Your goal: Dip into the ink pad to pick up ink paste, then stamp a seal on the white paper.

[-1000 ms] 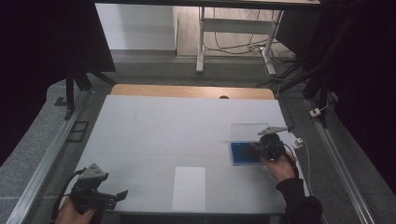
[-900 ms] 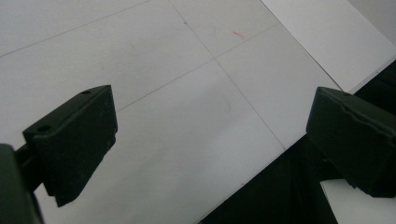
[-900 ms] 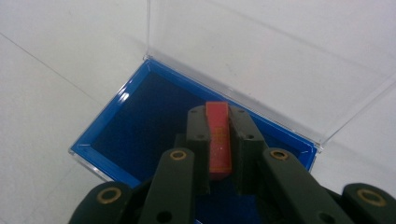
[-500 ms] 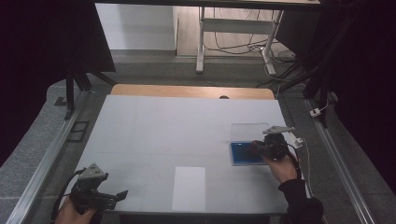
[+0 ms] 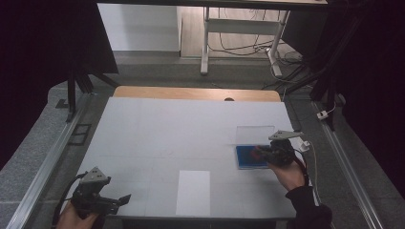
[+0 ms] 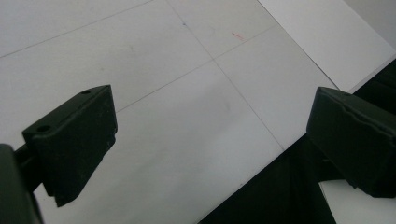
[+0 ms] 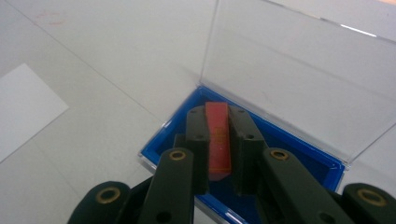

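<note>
A shallow blue case (image 5: 251, 157) with a clear lid (image 5: 256, 135) standing open lies at the right of the white table. My right gripper (image 5: 261, 153) is over it, shut on a thin red card (image 7: 217, 138) held on edge just above the blue case (image 7: 299, 140). The clear lid (image 7: 299, 60) rises behind the card. My left gripper (image 5: 125, 198) rests at the table's front left corner, jaws wide open with nothing between them; in the left gripper view its gripper (image 6: 210, 140) hangs over the table's front edge.
A white paper sheet (image 5: 193, 192) lies near the front edge at the middle. A wooden strip (image 5: 196, 93) runs along the table's far edge. Metal rails (image 5: 47, 157) flank both sides. A table frame and cables (image 5: 239, 47) stand beyond.
The right gripper has shifted slightly over the blue case. The left gripper has stayed where it was.
</note>
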`<state>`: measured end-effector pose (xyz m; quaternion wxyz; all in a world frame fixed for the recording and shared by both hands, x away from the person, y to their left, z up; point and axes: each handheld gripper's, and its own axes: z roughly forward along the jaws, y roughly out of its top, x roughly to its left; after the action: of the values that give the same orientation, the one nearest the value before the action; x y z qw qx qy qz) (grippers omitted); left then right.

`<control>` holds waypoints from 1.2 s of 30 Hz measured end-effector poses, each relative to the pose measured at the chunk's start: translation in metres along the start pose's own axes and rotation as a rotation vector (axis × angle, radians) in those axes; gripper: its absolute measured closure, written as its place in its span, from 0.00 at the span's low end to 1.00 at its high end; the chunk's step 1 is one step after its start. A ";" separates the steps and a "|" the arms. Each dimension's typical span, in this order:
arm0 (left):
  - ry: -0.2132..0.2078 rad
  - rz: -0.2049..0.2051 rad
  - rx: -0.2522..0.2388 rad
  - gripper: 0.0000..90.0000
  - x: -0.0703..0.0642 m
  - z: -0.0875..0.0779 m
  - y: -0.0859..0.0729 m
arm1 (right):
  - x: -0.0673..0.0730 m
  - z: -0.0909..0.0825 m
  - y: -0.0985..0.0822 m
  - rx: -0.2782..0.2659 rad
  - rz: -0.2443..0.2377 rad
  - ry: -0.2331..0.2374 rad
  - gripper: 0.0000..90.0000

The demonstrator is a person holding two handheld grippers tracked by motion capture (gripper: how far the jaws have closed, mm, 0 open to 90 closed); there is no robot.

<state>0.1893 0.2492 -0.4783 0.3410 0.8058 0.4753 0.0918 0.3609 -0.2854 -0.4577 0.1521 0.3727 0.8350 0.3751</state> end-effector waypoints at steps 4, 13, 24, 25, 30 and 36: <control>-0.001 -0.003 -0.006 0.03 0.000 -0.001 0.000 | 0.004 -0.002 0.000 -0.011 0.008 0.020 0.88; 0.017 0.003 -0.018 0.01 -0.001 -0.002 0.000 | 0.015 -0.008 0.004 -0.037 0.025 0.078 0.88; 0.019 0.005 -0.021 0.01 -0.002 -0.002 0.000 | 0.035 -0.010 0.009 -0.053 0.003 0.136 0.88; 0.019 0.005 -0.020 0.01 -0.002 -0.002 0.000 | 0.037 -0.010 0.010 -0.051 -0.005 0.140 0.88; 0.013 0.000 -0.022 0.01 -0.001 -0.002 -0.001 | 0.047 -0.008 0.013 -0.049 -0.021 0.161 0.88; 0.012 0.002 -0.022 0.01 -0.001 -0.002 -0.001 | 0.057 -0.005 0.016 -0.051 -0.029 0.190 0.88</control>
<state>0.1874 0.2500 -0.4770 0.3470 0.8019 0.4754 0.1024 0.3277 -0.2386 -0.4413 0.0871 0.3196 0.8411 0.4275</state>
